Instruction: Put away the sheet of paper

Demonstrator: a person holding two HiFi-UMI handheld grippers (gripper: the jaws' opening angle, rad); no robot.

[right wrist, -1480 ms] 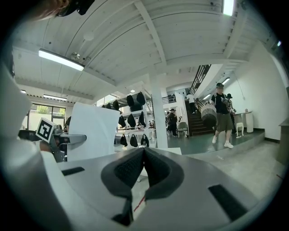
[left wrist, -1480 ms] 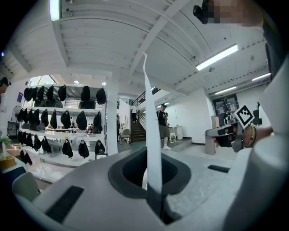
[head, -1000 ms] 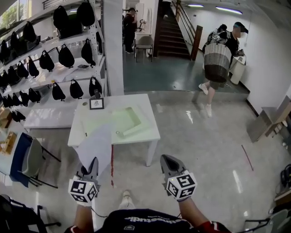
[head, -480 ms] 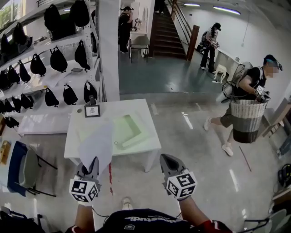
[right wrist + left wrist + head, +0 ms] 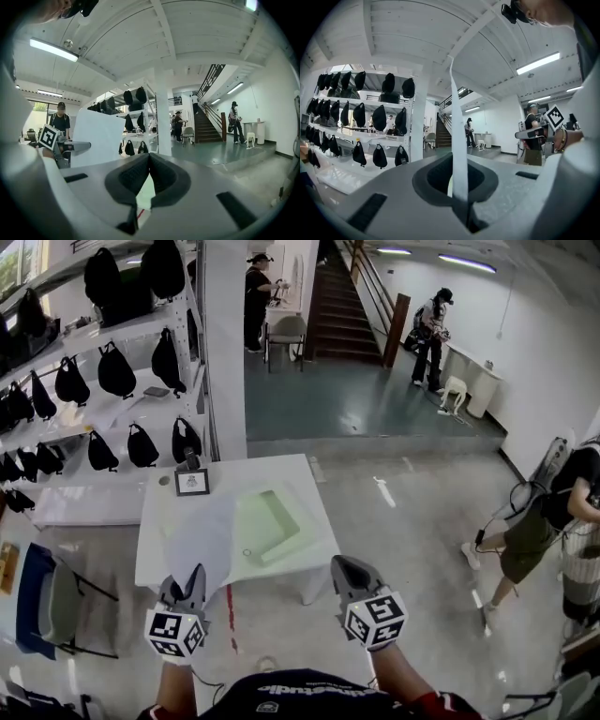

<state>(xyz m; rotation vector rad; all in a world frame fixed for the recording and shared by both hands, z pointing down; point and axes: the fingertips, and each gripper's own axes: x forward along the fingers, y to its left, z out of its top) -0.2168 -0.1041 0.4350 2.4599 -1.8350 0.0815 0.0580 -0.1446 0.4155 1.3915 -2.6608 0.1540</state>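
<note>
**Paper held upright, near side of the white table**

The left gripper is clenched on the sheet of paper, which stands up from its jaws, over the near-left part of the white table as seen from the head. The right gripper is closed on nothing. A pale green mat and a small framed card are on the tabletop. Shelves of black bags line the left. A staircase rises far beyond the glossy floor.

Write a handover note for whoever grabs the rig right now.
Left gripper: jaws shut on the sheet of paper, held upright.
Right gripper: jaws shut, empty.
White table with a pale green tray lies ahead, not reached.
Done: paper in hand.
Left: carry it to the table and put it away, probably in the tray.
</note>
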